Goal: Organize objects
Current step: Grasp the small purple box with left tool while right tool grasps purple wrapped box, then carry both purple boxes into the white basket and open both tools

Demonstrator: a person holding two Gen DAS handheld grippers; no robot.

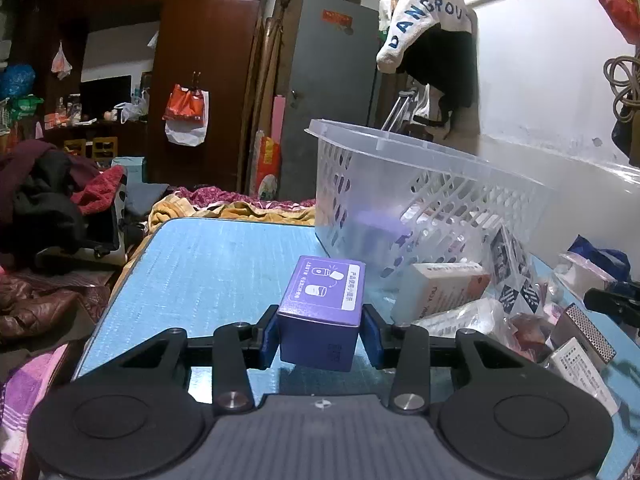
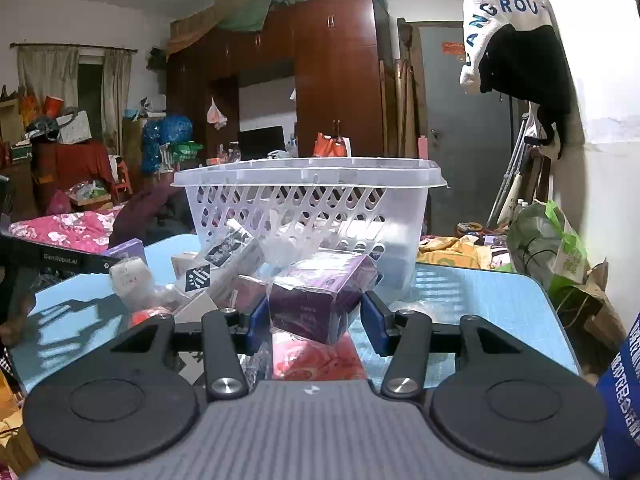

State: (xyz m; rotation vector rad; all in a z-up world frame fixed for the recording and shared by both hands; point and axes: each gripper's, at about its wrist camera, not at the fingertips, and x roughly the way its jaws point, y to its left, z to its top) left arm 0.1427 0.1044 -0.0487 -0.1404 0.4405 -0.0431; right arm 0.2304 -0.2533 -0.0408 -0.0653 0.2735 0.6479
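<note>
Cardboard, light and stiff: the purple box point(image 1: 320, 312) sits clamped by its flat sides in the left claw point(image 1: 320, 334), lifted off the blue tabletop point(image 1: 200, 272) near the basket point(image 1: 400, 184). Right claw point(image 2: 316, 320) pinches a slippery film-wrapped purple pack point(image 2: 320, 296); keep grips central.

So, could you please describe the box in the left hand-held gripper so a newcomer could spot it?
Start at the white slotted basket on the blue table. In front of it, the left hand-held gripper clamps a small purple box, the only unwrapped purple one, with white pictograms on top.
</note>
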